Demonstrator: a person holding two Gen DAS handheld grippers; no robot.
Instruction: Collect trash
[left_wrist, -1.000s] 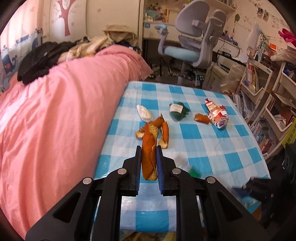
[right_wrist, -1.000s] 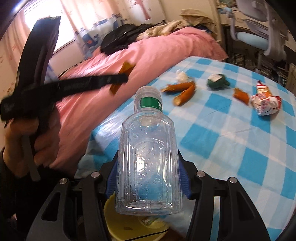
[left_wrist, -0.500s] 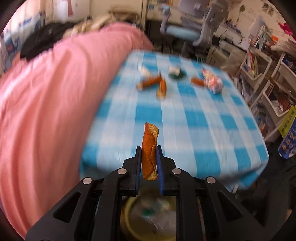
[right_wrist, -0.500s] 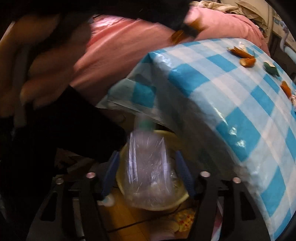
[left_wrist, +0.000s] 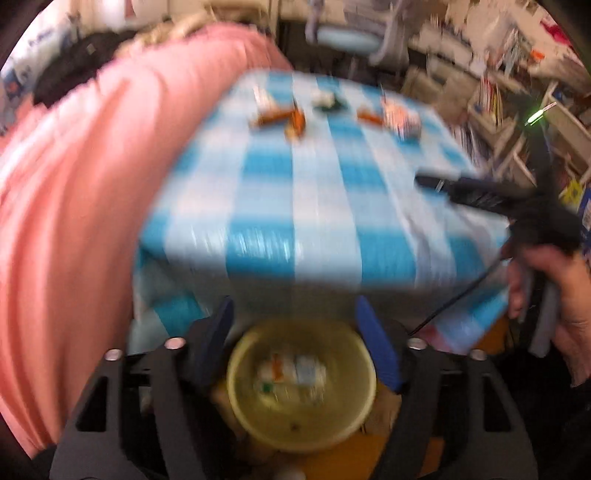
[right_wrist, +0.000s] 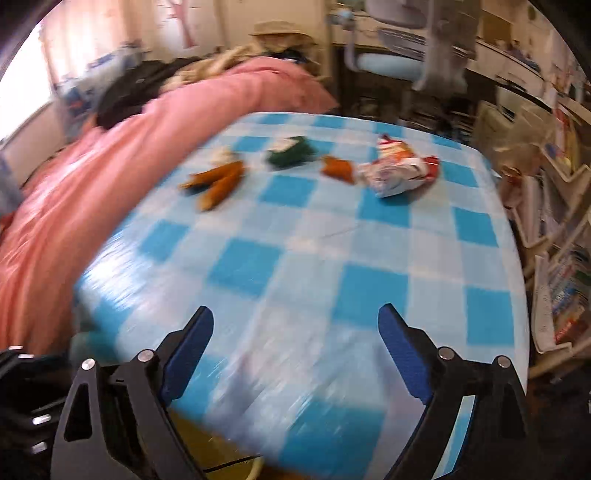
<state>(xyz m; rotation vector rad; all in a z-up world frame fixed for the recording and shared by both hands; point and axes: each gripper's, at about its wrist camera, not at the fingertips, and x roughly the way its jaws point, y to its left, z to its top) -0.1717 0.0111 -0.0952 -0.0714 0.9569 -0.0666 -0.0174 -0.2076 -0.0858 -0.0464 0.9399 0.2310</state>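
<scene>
Hovering left tongs (left_wrist: 295, 328) spread empty above yellow bin (left_wrist: 301, 384), blurred scraps seemingly inside, right tongs (right_wrist: 295, 328) spread over table (right_wrist: 295, 258)

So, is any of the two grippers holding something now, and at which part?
Nothing is held. The left gripper is open above the yellow bin; the right gripper is open over the table.

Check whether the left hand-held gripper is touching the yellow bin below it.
Apart. The left wrist view shows the left hand-held gripper open above the yellow bin, its blue fingers clear of the rim.
</scene>
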